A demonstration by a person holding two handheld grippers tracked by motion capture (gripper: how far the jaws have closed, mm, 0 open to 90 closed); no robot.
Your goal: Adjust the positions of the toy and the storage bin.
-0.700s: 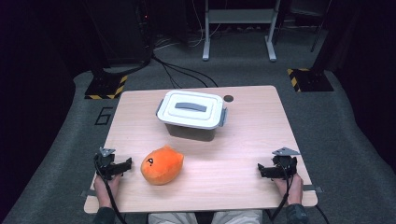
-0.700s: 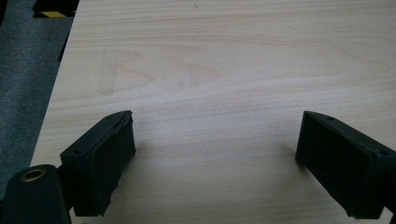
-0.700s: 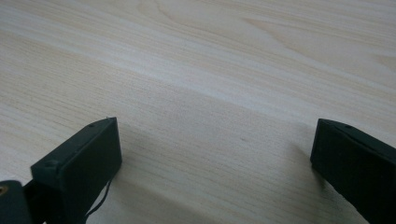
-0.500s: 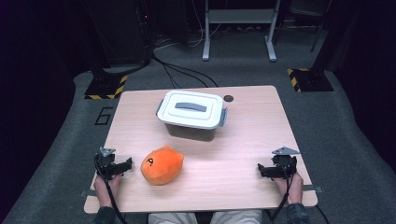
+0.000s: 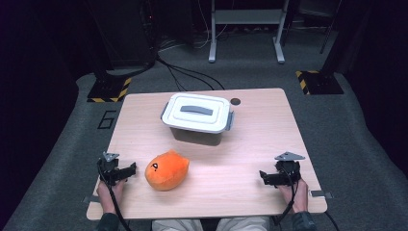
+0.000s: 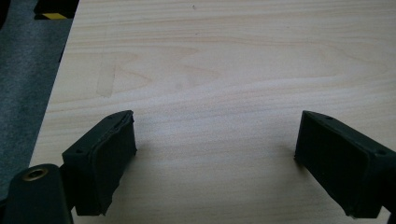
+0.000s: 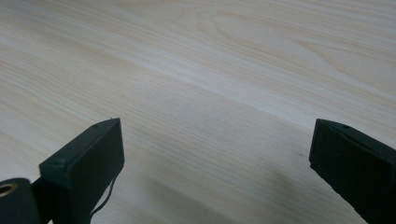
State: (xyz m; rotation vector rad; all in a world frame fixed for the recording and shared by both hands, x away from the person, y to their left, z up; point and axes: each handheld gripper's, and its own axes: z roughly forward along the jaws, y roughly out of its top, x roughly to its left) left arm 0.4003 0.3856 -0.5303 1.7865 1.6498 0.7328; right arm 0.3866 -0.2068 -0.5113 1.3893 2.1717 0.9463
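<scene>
An orange plush toy (image 5: 166, 170) with a dark eye lies on the near left part of the wooden table (image 5: 260, 130). A white lidded box (image 5: 197, 117) with a grey handle stands behind it at the table's middle. My left gripper (image 5: 132, 168) rests just left of the plush, open, its jaws wide apart over bare wood (image 6: 215, 154). My right gripper (image 5: 263, 175) rests near the front right corner, open too, with only table between its jaws (image 7: 217, 158).
A small dark round hole (image 5: 235, 101) sits in the tabletop behind the box. Grey carpet surrounds the table, with cables (image 5: 183, 72), yellow-black striped bases (image 5: 108, 89) and a metal frame (image 5: 245, 29) beyond the far edge.
</scene>
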